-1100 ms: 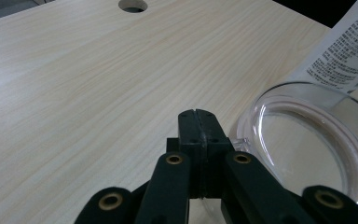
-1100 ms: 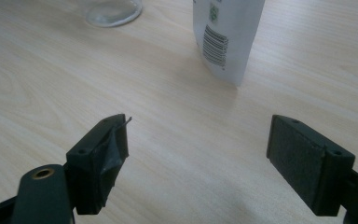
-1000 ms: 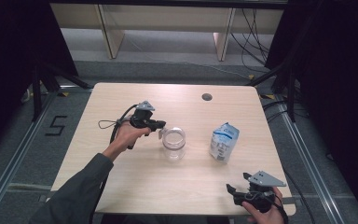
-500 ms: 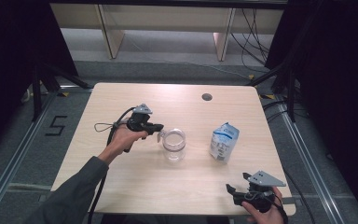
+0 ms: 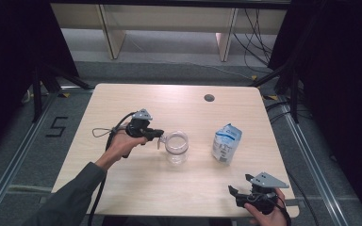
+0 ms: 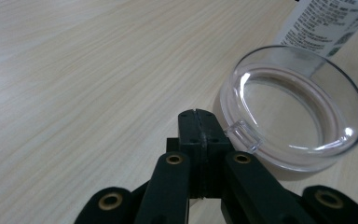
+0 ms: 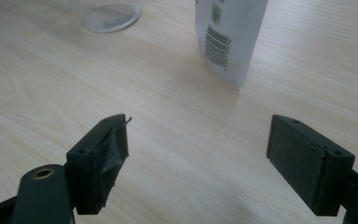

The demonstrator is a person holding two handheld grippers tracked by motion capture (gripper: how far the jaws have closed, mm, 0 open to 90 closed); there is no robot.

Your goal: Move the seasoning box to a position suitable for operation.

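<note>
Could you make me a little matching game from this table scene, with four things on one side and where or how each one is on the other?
Things:
1. left gripper
2. right gripper
3. clear glass cup
4. white pouch

States:
A. stands upright on the table, right of the cup in the high view
B. jaws wide apart, nothing between them
C. jaws pressed together, tips beside the cup's handle
D. see-through, open top, near the middle of the table

Pairs: 1-C, 2-B, 3-D, 4-A
</note>
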